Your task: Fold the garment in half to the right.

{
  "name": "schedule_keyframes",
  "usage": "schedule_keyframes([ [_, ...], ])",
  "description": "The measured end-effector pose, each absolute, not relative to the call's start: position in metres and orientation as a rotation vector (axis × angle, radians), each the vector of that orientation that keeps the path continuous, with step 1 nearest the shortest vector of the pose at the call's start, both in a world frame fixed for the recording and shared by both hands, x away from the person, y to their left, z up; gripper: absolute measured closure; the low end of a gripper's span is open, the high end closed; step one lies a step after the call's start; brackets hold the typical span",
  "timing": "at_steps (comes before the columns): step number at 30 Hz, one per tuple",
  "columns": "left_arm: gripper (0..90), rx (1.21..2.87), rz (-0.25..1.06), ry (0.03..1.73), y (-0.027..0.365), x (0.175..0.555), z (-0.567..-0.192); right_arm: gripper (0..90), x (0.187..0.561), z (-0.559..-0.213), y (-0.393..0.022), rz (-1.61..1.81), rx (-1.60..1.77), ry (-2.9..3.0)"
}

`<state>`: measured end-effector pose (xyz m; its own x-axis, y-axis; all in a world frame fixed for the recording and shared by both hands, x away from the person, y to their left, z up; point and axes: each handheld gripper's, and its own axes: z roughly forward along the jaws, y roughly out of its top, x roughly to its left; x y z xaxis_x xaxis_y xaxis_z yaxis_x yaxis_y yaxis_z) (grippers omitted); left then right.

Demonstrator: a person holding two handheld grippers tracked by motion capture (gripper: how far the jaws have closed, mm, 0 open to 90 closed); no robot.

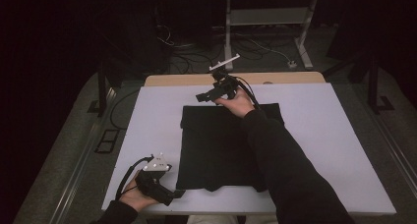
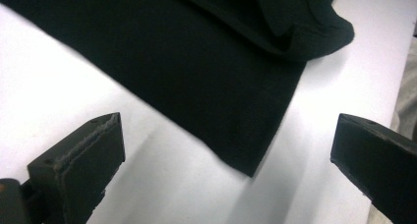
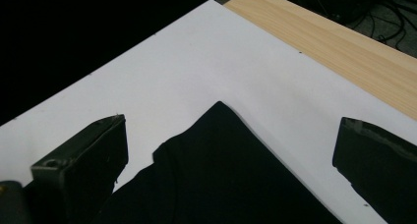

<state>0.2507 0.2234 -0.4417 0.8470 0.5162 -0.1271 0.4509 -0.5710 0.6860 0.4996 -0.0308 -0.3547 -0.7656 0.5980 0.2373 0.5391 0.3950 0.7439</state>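
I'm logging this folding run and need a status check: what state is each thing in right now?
Black garment: lying flat on the white table, folded into a rough rectangle, held by neither gripper.
Left gripper: open, jaws apart, by the garment's near left corner.
Right gripper: open, jaws apart, over the garment's far left corner.
White table: bearing the garment.

A white board covers the wooden table; a folded black cloth lies flat on it.
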Motion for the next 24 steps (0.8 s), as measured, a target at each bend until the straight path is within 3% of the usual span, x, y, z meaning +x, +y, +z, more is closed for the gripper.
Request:
schedule_keyframes([
  [6,0.0,2.320,0.109,0.651,0.216,0.248,-0.446,0.1,0.508,-0.362,-0.019,1.292,1.051,2.579],
  [11,7.2,2.333,0.155,0.628,0.215,0.247,-0.447,0.1,0.510,-0.364,-0.006,1.285,1.035,2.580],
  [24,34.7,2.302,0.226,0.625,0.214,0.245,-0.447,0.2,0.515,-0.374,0.024,1.251,1.021,2.605],
])
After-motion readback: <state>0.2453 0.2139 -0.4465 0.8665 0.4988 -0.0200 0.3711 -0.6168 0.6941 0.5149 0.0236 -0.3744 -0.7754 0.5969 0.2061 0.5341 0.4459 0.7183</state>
